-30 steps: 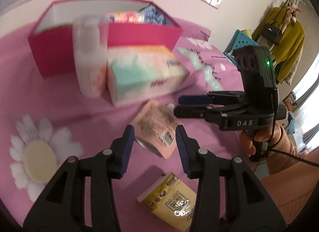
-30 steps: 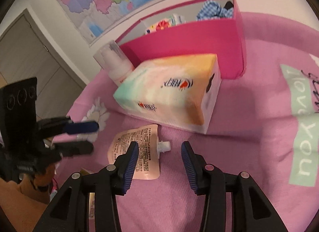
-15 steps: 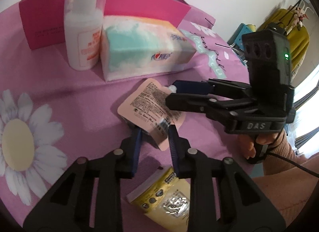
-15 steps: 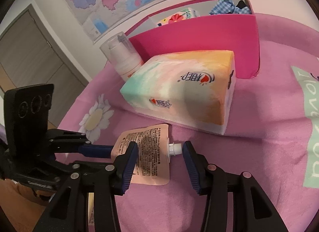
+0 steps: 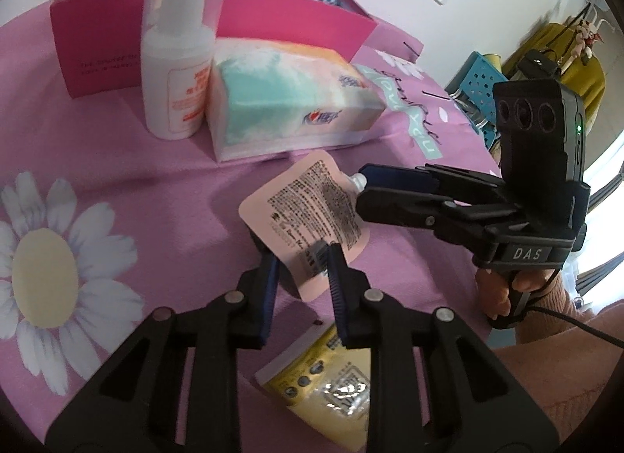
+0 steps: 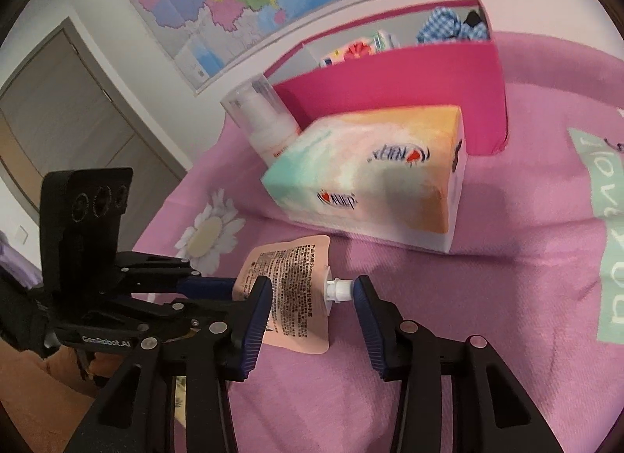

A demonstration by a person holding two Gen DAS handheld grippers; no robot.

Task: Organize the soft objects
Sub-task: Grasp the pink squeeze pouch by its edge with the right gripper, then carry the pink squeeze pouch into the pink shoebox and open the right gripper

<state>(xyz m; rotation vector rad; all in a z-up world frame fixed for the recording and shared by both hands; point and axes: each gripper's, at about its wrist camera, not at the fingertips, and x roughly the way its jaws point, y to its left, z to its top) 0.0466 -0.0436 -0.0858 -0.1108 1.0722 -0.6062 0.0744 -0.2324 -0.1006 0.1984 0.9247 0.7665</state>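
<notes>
Pink flowered cloth (image 5: 117,180), left tool (image 5: 302,262) clenched on peach pouch (image 5: 312,215), right tool (image 6: 312,297) spread, straddling its spout (image 6: 337,291).

The black plastic right gripper (image 5: 364,195) is showing "DAS" at its three-o'clock end, the black left gripper (image 6: 230,288) "GenRobot.AI", and the pink printed cloth (image 6: 507,316) "love you".

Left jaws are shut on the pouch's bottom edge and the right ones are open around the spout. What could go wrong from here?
1. The left gripper pinches only the bottom corner of the pink pouch, so the pouch could slip out or fold when lifted.
2. The right gripper straddles the spout; closing might squeeze the cap or skew the pouch.
</notes>
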